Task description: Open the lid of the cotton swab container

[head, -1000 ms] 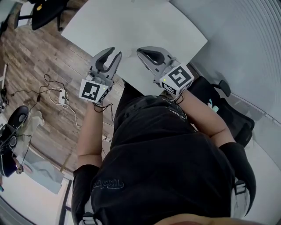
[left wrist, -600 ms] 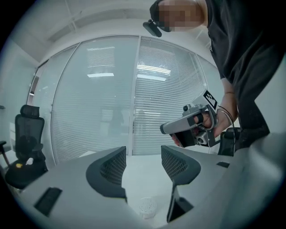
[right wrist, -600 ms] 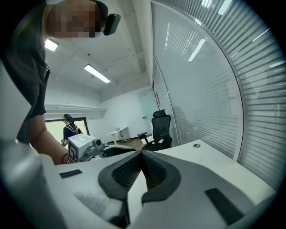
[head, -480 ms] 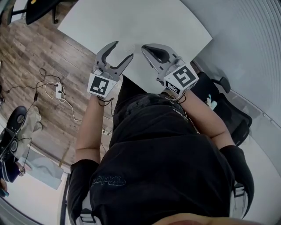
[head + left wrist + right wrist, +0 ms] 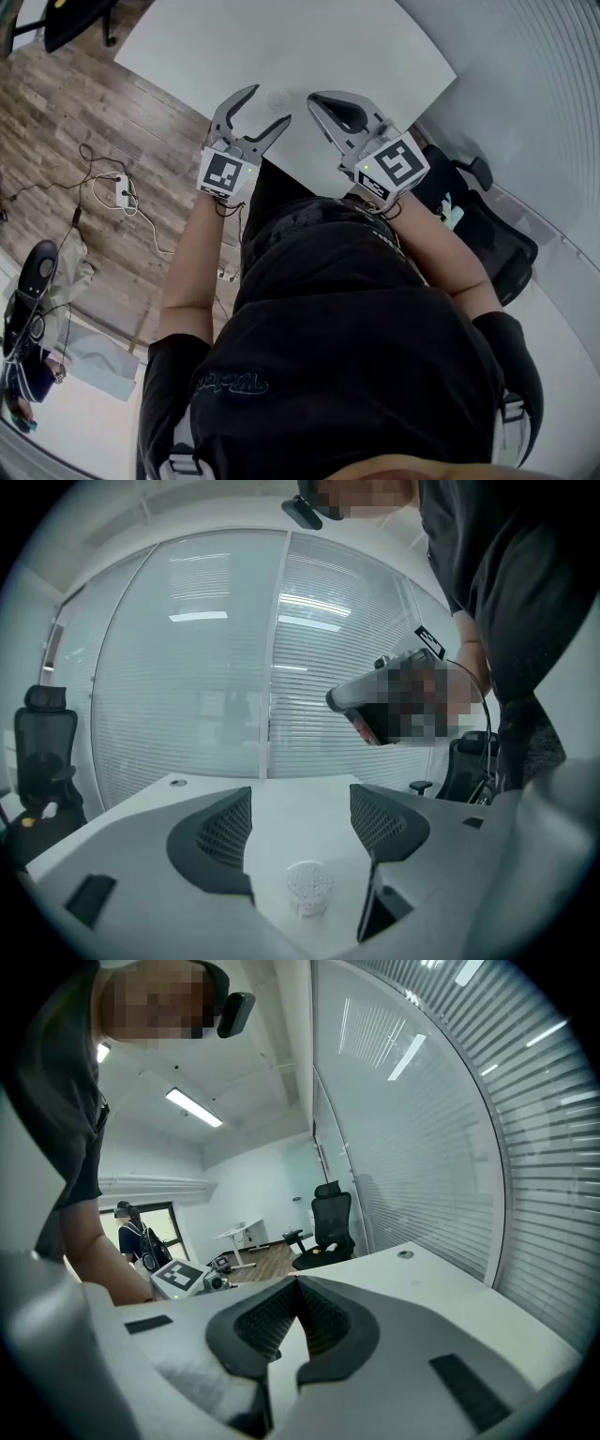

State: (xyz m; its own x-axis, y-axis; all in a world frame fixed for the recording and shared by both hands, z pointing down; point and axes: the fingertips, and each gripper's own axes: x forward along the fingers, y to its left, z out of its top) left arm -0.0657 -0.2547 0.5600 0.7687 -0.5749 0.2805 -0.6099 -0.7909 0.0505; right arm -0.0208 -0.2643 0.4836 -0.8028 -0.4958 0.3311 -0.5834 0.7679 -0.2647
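The cotton swab container is a small clear round tub with its lid on, standing on the white table near the front edge. My left gripper is just short of it with its jaws opening wide. In the left gripper view the container shows low in the gap between the jaws, and the pads do not touch it. My right gripper hovers just right of the container, shut and empty. In the right gripper view its pads meet with nothing between them.
A glass wall with blinds runs along the table's right side. Black office chairs stand by the table. Cables and a power strip lie on the wood floor at left. A person stands far off.
The left gripper's jaws have spread from nearly closed to wide apart. Both grippers have shifted a little further over the table. The right gripper stays shut.
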